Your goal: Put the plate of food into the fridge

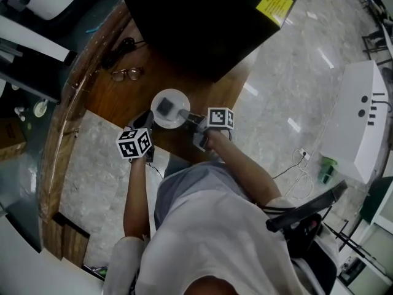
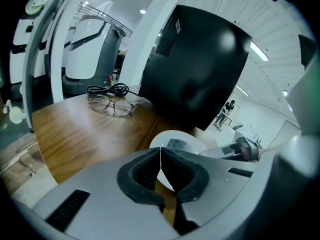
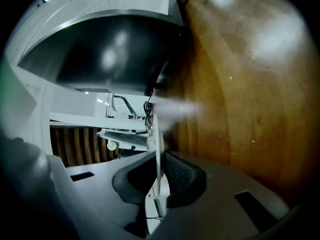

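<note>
The plate of food (image 1: 170, 107) sat at the wooden bench's (image 1: 113, 100) near edge, before the black fridge (image 1: 202, 29). Your left gripper (image 2: 160, 160) and right gripper (image 3: 158, 170) each pinched its rim.

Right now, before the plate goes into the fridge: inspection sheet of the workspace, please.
Surface: wooden table, plate near its front edge.
Job's things: white plate carrying a grey piece of food, in front of the black fridge; no open door seen.
Clutter: glasses left of the fridge.
Grippers: right gripper shut on the plate's rim; left gripper shut, tips over the plate's near rim, contact unclear.
Cables: black cable coiled beside the glasses; white cable on the floor.
Surroundings: marble floor, white machine at right.
</note>
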The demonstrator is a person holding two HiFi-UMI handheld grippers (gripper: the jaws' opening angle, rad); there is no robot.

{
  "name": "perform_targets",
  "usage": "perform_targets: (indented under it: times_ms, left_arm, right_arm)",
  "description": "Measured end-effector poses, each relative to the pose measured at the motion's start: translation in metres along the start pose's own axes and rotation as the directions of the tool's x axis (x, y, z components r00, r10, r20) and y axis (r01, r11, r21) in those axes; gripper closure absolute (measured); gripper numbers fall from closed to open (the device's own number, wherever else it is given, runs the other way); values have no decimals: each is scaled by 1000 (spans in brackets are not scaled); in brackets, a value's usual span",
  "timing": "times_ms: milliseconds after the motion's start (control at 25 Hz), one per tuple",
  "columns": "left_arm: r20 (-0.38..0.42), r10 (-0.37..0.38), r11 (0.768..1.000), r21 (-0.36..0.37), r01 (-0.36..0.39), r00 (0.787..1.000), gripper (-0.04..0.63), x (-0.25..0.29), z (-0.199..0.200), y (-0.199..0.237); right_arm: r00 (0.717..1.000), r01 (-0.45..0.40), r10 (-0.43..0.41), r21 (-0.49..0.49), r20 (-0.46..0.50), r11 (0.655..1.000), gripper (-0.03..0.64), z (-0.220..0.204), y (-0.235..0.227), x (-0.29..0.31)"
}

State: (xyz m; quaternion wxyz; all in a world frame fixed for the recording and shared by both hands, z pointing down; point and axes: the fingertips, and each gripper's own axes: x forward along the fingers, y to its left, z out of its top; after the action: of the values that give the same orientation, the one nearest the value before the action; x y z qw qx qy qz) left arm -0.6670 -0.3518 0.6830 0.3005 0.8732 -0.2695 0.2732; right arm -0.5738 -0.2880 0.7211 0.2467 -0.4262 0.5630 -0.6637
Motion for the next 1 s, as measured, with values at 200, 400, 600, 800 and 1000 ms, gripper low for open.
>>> perform_targets:
  times_ms: [200, 400, 600, 800, 1000]
  left_arm:
    - [42, 0, 1000, -13, 0, 999, 575, -7, -3, -11]
    - [64, 14, 1000, -13, -13, 998, 575, -14, -35, -109]
    - [50, 7, 1000, -18, -6, 999, 575, -7, -95, -255]
    - [52, -38, 999, 6, 38, 998, 575, 21, -133, -387]
    - [36, -111, 993, 31, 110, 993, 575, 45, -154, -465]
  right_arm:
    - [999, -45, 45, 8, 10, 999, 580, 2, 8, -20]
    - [997, -80, 80, 2, 21, 997, 580, -2, 16, -135]
    - [994, -109, 109, 9, 15, 994, 580, -4, -2, -298]
    - [996, -86, 86, 22, 18, 996, 580, 10, -33, -433]
    - [997, -63, 61, 41, 45, 997, 580, 22, -51, -512]
